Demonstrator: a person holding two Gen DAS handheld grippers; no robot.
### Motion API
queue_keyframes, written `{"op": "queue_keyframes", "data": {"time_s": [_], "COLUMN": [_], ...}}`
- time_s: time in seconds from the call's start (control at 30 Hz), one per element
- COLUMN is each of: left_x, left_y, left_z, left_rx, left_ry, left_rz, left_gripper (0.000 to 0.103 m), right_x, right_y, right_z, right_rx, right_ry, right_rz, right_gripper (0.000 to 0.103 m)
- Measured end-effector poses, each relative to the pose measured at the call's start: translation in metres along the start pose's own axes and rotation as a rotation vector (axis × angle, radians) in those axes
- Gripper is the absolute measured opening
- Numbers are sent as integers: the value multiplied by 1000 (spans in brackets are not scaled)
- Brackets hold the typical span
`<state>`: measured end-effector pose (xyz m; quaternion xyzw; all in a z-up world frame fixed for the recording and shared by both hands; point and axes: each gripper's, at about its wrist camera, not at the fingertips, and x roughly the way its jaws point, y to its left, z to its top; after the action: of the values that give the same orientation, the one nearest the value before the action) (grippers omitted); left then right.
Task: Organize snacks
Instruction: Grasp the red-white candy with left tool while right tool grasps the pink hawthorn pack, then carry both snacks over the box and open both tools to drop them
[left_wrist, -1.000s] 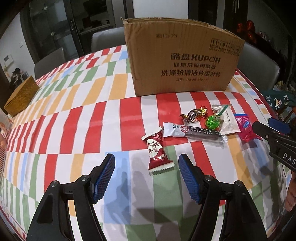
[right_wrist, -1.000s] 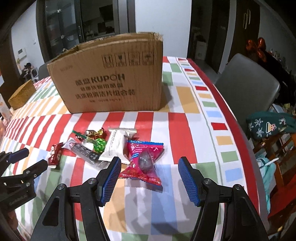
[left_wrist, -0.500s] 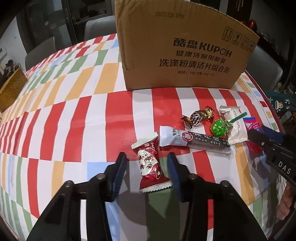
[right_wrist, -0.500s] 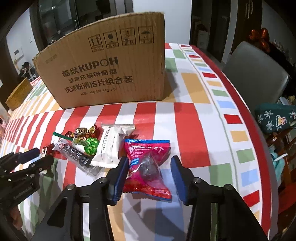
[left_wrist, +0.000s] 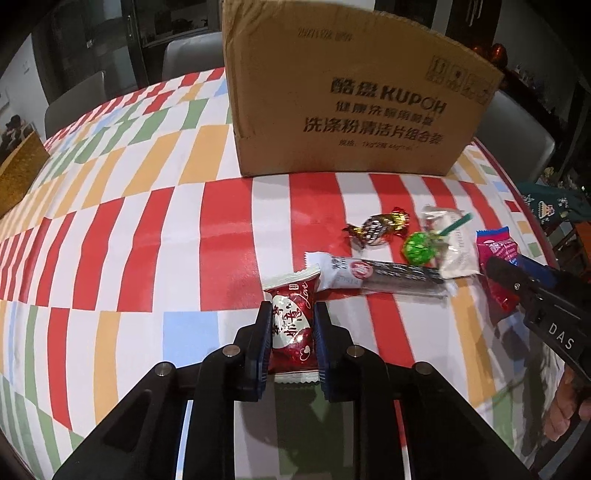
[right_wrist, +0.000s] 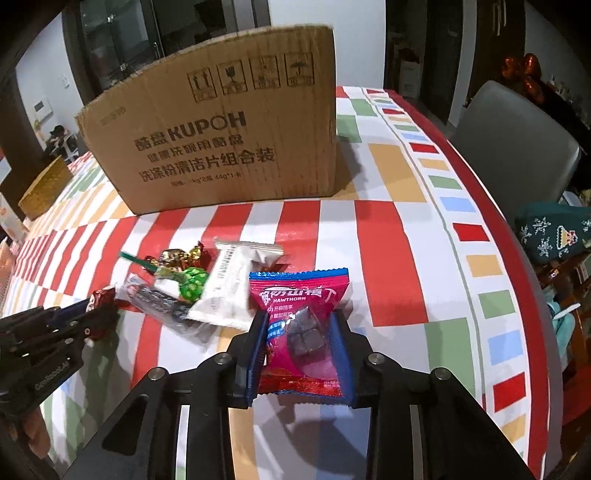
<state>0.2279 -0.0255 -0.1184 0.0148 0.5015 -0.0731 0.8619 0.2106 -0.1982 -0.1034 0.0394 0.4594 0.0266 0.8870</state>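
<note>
Clamping: left gripper (left_wrist: 291, 334) on red candy (left_wrist: 291, 325) | right gripper (right_wrist: 299, 347) on hawthorn packet (right_wrist: 301, 317)

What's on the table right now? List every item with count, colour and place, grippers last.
cardboard box: 1, brown, far side of table
red candy packet: 1, dark red, between left fingers
hawthorn packet: 1, pink with blue edges, between right fingers
long bar wrapper: 1, white and black, beside red packet
foil candy: 1, gold and red, before box
lollipop: 1, green, on white packet
white packet: 1, white, beside hawthorn packet
tablecloth: 1, multicoloured checks
left gripper: closed on red packet
right gripper: closed on hawthorn packet
</note>
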Motion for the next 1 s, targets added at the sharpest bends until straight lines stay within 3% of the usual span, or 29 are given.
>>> {"op": "queue_keyframes", "data": {"time_s": [0.43, 1.0], "left_x": [-70, -138], "left_y": [-15, -24], "left_z": [-7, 32], "left_rx": [16, 68], "left_ry": [-134, -325], "left_rz": [-57, -60], "left_gripper": [22, 22], "right_x": [-64, -122], "right_y": [9, 20], "right_z": [-4, 29], "right_rx": [-18, -51], "right_ry": [-125, -287], "right_rz": [76, 138], "right_gripper": [34, 34]}}
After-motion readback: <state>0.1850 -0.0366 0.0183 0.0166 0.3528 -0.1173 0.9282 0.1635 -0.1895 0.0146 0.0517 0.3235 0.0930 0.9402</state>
